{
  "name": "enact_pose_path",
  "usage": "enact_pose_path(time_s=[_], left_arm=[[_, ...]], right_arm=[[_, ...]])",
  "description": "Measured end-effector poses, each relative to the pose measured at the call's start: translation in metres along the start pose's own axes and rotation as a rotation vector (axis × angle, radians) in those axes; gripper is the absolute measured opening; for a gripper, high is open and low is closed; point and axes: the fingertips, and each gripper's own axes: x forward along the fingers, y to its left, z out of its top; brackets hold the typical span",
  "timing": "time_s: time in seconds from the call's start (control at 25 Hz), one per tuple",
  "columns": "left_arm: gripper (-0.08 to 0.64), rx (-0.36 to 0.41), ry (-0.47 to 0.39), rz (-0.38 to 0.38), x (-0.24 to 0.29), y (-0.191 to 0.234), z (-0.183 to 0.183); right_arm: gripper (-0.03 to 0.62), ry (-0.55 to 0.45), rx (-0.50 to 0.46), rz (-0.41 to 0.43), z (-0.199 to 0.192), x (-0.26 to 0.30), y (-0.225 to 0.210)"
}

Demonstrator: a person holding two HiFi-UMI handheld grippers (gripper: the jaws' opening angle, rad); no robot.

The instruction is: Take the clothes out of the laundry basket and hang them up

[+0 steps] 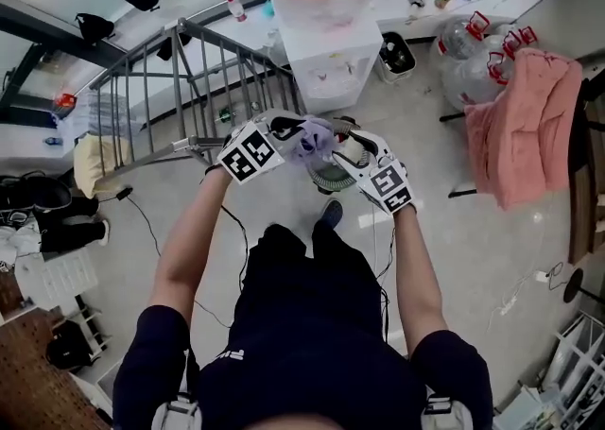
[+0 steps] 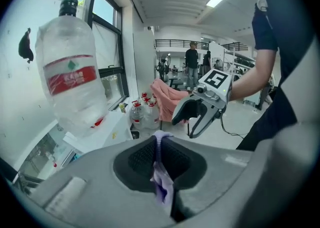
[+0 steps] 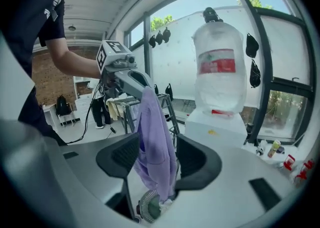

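Note:
A lilac garment [image 1: 310, 140] hangs in the air in front of me. My left gripper [image 1: 284, 132] is shut on its top edge, and the cloth [image 2: 161, 182] shows pinched between the pads. In the right gripper view the garment [image 3: 155, 147] dangles from the left gripper [image 3: 144, 87] and falls between my right gripper's [image 3: 157, 159] spread jaws without being pinched. My right gripper [image 1: 348, 152] is level with the left one and close to it, and from the left gripper view it [image 2: 184, 128] stands open. A round basket [image 1: 331, 176] sits on the floor below.
A grey drying rack [image 1: 189, 88] stands to the left with a yellowish cloth [image 1: 90, 163] on it. A water dispenser [image 1: 326, 50] with a big bottle [image 2: 70, 76] is straight ahead. A pink cloth [image 1: 525, 126] hangs at the right, near several water jugs [image 1: 473, 55].

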Motion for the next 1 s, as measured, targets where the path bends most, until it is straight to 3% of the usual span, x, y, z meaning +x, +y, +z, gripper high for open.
enact_pose_path(time_s=[0.24, 0.6, 0.68, 0.72, 0.84, 1.0], left_arm=[[0.031, -0.072, -0.087, -0.018, -0.029, 0.017, 0.017], [0.031, -0.076, -0.167, -0.09, -0.061, 0.025, 0.043], [0.031, -0.097, -0.189, -0.1, -0.066, 0.027, 0.044], [0.031, -0.098, -0.193, -0.103, -0.069, 0.028, 0.042], [0.031, -0.085, -0.197, -0.11, -0.079, 0.03, 0.032], [0.031, -0.075, -0.182, -0.098, -0.091, 0.033, 0.01]], right_arm=[[0.216, -0.008, -0.102, 0.017, 0.056, 0.03, 0.031], [0.194, -0.016, -0.045, -0.178, 0.08, 0.072, 0.012], [0.02, -0.015, -0.047, -0.211, 0.085, 0.072, 0.008], [0.02, -0.005, -0.048, -0.22, 0.087, 0.071, 0.007], [0.018, 0.028, -0.036, -0.174, 0.092, 0.066, 0.011], [0.018, 0.064, 0.16, 0.022, 0.102, 0.059, 0.024]])
